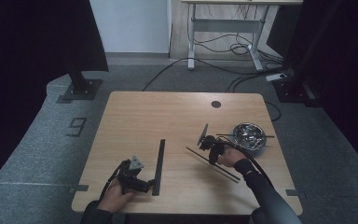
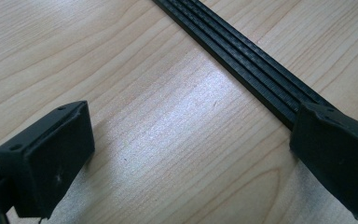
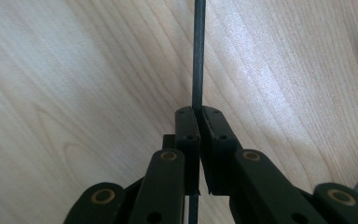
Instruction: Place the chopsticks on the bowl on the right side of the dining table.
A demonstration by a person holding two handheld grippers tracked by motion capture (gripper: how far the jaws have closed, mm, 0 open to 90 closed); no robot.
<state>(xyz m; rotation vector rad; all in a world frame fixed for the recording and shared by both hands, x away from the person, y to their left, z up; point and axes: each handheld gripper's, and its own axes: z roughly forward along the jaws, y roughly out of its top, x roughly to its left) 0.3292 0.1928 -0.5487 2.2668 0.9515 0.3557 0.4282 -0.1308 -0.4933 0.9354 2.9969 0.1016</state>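
the right gripper (image 3: 197, 114) is pinching a thin, flat black strip (image 3: 198, 51) between its matte jaws, above the pale wood-grain table (image 1: 168, 116). the left gripper (image 2: 191, 154) is gaping wide, one jaw lying over the end of a ribbed black rail (image 2: 242, 56). a shiny steel bowl (image 1: 249, 135) is sitting near the right gripper.

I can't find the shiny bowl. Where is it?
In the high view the shiny metal bowl sits on the right side of the wooden table, just beyond the right tongs, with a thin black rod lying across its top.
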